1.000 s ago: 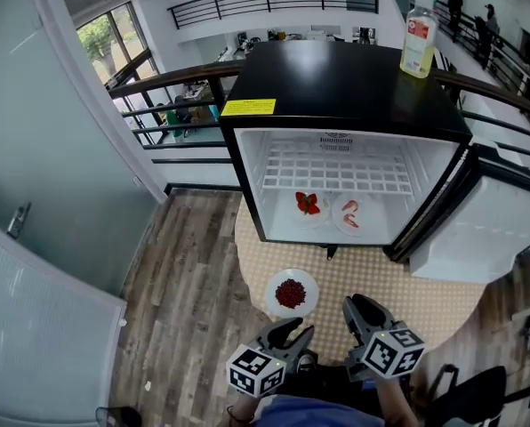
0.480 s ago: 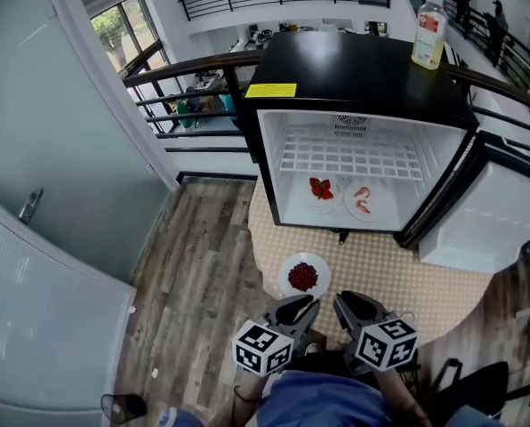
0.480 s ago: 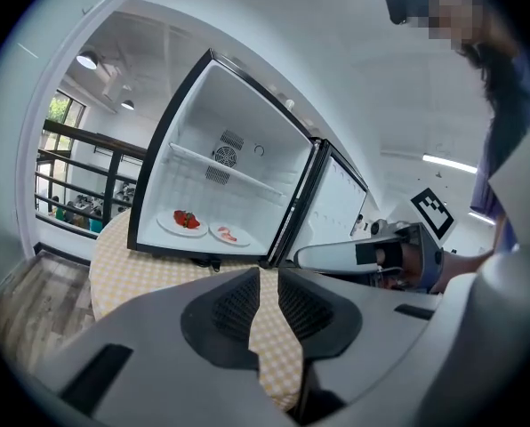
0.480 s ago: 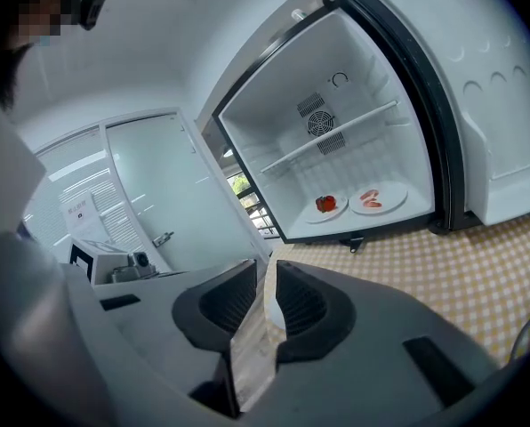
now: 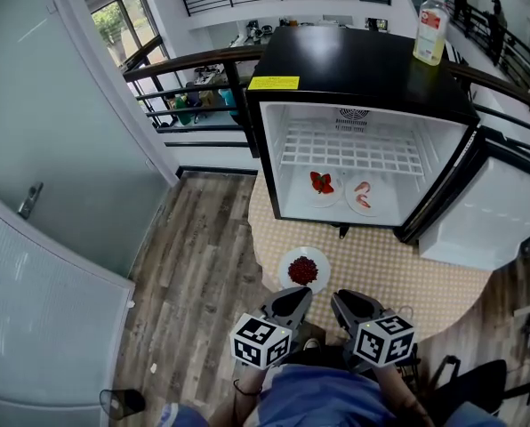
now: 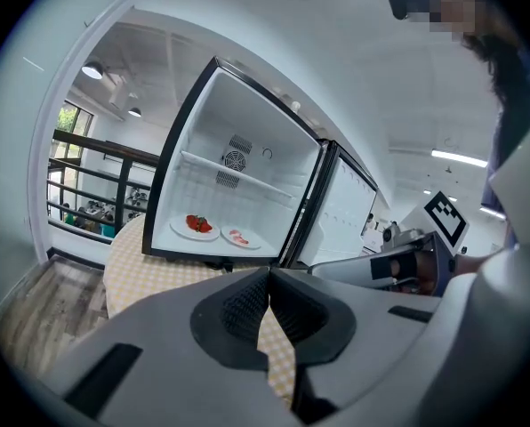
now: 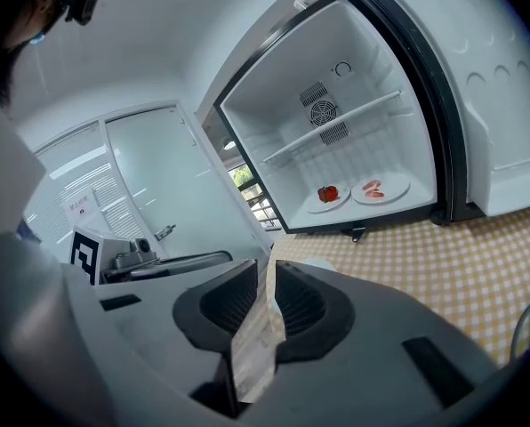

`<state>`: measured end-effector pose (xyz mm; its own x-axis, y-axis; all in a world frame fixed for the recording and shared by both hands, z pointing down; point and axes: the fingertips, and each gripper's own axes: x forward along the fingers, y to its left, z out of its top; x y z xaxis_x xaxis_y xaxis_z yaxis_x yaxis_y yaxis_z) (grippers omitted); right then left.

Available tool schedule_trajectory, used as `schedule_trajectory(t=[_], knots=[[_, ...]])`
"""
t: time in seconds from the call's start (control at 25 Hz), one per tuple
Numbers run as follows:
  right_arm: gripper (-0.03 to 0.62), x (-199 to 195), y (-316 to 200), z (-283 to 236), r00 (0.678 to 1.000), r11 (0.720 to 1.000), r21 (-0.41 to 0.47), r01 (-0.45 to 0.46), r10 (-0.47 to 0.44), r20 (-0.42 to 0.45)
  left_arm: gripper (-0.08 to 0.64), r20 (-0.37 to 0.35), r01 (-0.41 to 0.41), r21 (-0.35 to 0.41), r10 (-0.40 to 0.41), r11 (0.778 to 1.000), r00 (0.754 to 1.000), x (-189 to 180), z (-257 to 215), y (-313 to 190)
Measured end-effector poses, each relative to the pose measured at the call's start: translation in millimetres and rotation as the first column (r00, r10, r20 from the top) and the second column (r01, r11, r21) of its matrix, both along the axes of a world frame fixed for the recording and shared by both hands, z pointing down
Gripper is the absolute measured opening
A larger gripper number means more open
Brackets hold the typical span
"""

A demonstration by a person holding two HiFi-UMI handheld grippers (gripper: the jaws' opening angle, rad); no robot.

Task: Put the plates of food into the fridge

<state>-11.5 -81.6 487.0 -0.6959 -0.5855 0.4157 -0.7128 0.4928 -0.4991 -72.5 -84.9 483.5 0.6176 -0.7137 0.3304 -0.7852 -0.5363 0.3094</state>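
Observation:
A white plate of dark red food (image 5: 303, 269) lies on the checkered mat (image 5: 385, 265) in front of the open fridge (image 5: 354, 69). On the fridge floor sit a plate of strawberries (image 5: 320, 183) (image 6: 194, 226) (image 7: 328, 195) and a plate of shrimp (image 5: 364, 195) (image 6: 239, 237) (image 7: 378, 188). My left gripper (image 5: 288, 304) (image 6: 268, 280) hovers just short of the mat plate, shut with its pads together and holding nothing. My right gripper (image 5: 352, 308) (image 7: 267, 272) hangs beside it; its jaws have just been closing and stand open by a narrow gap, with nothing between them.
The fridge door (image 5: 487, 229) swings out to the right. A plastic bottle (image 5: 429, 25) stands on the fridge top. A wire shelf (image 5: 352, 154) spans the upper fridge. Wood floor (image 5: 194, 265) lies to the left, with a glass wall (image 5: 43, 149) beyond.
The jaws of both grippers have narrowed, and the left pair has come together empty. The red food plate has stayed on the mat.

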Motion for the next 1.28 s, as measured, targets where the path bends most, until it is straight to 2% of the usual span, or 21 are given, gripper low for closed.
schedule_trajectory(t=[0.56,0.84,1.12,1.28], knots=[[0.074,8.1,1.6,15.2,1.0,0.999,-0.044,-0.008,0.008,-0.01,0.02,0.024,0.008,-0.029,-0.008,1.0,1.0,0.4,16.4,-4.3],[0.074,12.3,-10.9,42.8,1.0,0.992,-0.122,-0.016,0.013,-0.024,0.02,0.025,0.031,-0.068,-0.03,0.997,0.999,-19.9,37.3,-10.6],[0.075,6.0,-49.2,90.1,0.995,0.984,-0.178,0.016,-0.033,-0.094,0.027,0.115,0.062,-0.17,-0.043,0.984,0.992,-63.8,98.7,-31.0],[0.075,3.6,-65.5,127.0,0.991,0.972,-0.236,0.009,-0.04,-0.126,0.121,0.129,0.05,-0.245,-0.019,0.968,0.991,-72.1,129.7,-41.2]])
